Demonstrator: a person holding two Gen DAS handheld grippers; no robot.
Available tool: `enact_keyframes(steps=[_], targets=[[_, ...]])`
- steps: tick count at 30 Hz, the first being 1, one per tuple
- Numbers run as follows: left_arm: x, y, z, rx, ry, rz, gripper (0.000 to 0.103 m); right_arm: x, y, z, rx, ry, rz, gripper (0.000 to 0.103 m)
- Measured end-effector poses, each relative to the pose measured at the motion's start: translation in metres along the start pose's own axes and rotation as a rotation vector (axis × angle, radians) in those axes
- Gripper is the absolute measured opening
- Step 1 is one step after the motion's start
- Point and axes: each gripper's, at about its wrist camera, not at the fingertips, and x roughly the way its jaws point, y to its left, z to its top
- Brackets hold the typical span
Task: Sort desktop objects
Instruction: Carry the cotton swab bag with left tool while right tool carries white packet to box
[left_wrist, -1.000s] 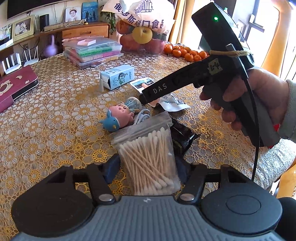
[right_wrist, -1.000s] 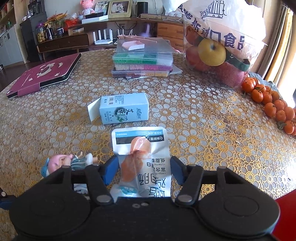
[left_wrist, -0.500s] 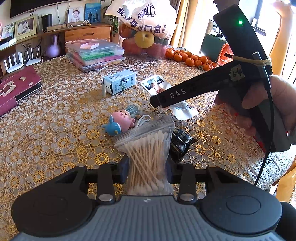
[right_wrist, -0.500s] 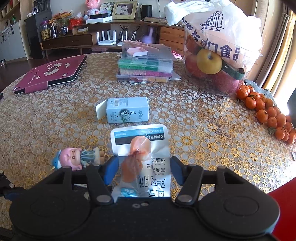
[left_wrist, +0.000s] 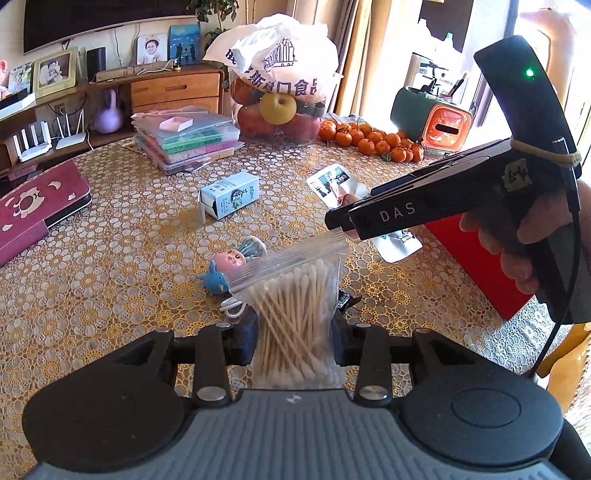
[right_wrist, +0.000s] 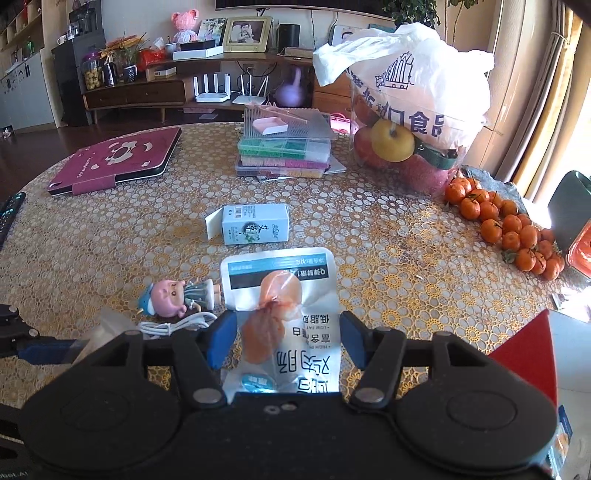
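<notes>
Mid-sort, both loads lifted clear of the surface (left_wrist: 110, 236). Left tongs (left_wrist: 293, 332) clamped on a zip bag of cotton swabs (left_wrist: 295, 314), clear plastic, pale wooden sticks bunched upright, seal strip above the tips. Right tongs (right_wrist: 284, 339) pinched on a white snack pouch (right_wrist: 280, 295) with an orange lump behind its window. Next, probably: carrying each to its own pile, lowering gently. Ahead of the tongs: doll (right_wrist: 177, 297), small carton (right_wrist: 255, 223).

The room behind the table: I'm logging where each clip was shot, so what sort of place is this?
Most likely a home living or dining room: a wooden sideboard with framed photos and Wi-Fi routers, plus a lace-covered table carrying a bag of fruit.
</notes>
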Motion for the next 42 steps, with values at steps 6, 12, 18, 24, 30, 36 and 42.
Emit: enact_keyframes(steps=[6, 12, 18, 24, 30, 36, 42], targets=[[-0.016, -0.014, 0.003, 0.012, -0.013, -0.007, 0.037, -0.031, -0.002, -0.008, 0.011, -0.011, -0.003, 0.061], [-0.031, -0.03, 0.006, 0.021, -0.016, -0.024, 0.037, -0.065, -0.009, -0.018, 0.036, -0.03, 0.003, 0.061], [-0.045, -0.047, 0.01, 0.027, -0.025, -0.039, 0.037, -0.096, -0.017, -0.032, 0.064, -0.05, 0.003, 0.061], [-0.059, -0.07, 0.015, 0.055, -0.043, -0.055, 0.037, -0.127, -0.026, -0.045, 0.086, -0.073, 0.011, 0.061], [-0.068, -0.094, 0.023, 0.092, -0.066, -0.074, 0.037, -0.154, -0.038, -0.057, 0.116, -0.095, 0.014, 0.061], [-0.071, -0.118, 0.03, 0.119, -0.076, -0.091, 0.037, -0.178, -0.05, -0.07, 0.132, -0.107, 0.004, 0.061], [-0.071, -0.14, 0.038, 0.146, -0.09, -0.108, 0.037, -0.196, -0.069, -0.08, 0.164, -0.128, -0.011, 0.061]])
